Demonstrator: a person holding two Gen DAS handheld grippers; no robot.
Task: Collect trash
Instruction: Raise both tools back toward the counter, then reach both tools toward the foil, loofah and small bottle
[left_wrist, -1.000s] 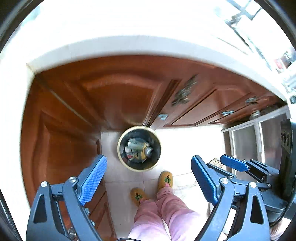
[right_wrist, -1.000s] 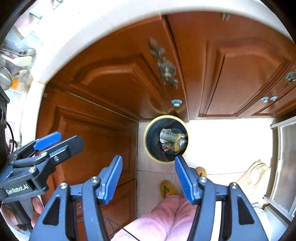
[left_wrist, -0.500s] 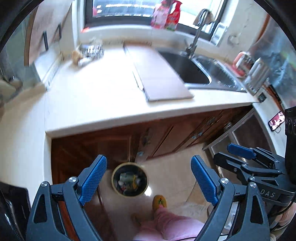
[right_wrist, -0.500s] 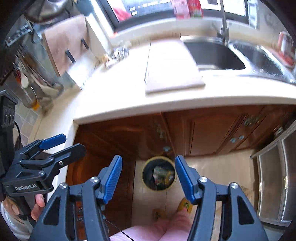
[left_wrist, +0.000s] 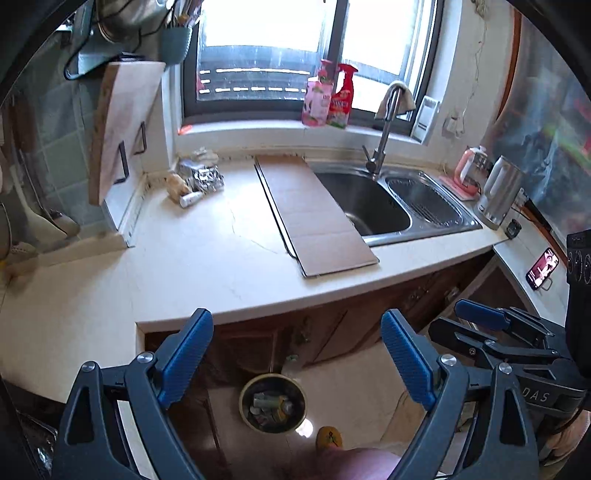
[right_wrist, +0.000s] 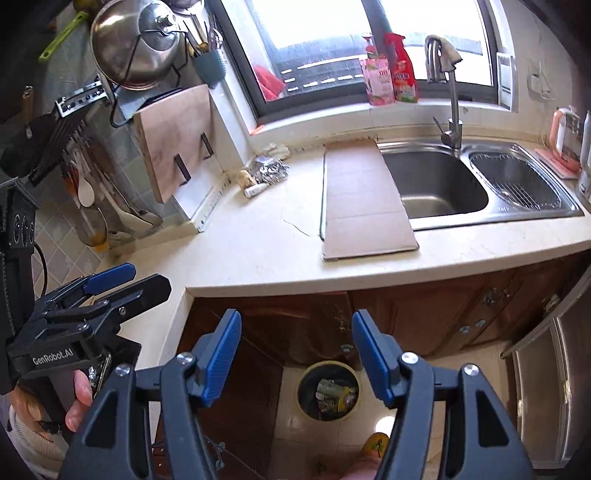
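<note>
left gripper (left_wrist: 297, 356): jaws wide apart with nothing between them, held above the tabletop edge; in the right wrist view it shows at the left side (right_wrist: 110, 284), gripped by the person's hand (right_wrist: 79, 398)
right gripper (right_wrist: 295, 354): jaws apart and empty, pointing down over the cupboard fronts and the floor; in the left wrist view it shows at the right side (left_wrist: 491, 325)
trash bin (left_wrist: 272, 402): round, with a pale yellow rim, standing on the light floor tiles at the foot of the brown cupboards, seen between the jaws in both views (right_wrist: 328, 391); it holds a jumble of packaging and small containers
trash on the tabletop: a heap in the back corner under the window, made of crumpled foil (left_wrist: 201, 173), a small white tube (left_wrist: 191, 199) lying on its side in front of it and a pale brown lump (left_wrist: 176, 183) just beside them; same heap in the right wrist view (right_wrist: 271, 168)
cardboard sheet (left_wrist: 314, 214): flat on the tabletop, its right edge overlapping the sink
sink (left_wrist: 365, 201): steel double basin, tap behind it with a cloth draped on top
tabletop (left_wrist: 207, 258): pale stone, L-shaped, with a thin crack near the cardboard
window sill: pink pouch (left_wrist: 316, 98) and red spray bottle (left_wrist: 341, 94) standing touching
cutting board (left_wrist: 122, 125): leaning upright in a rack at the left wall
person: a yellow slipper (left_wrist: 328, 437) on the floor near the bin
</note>
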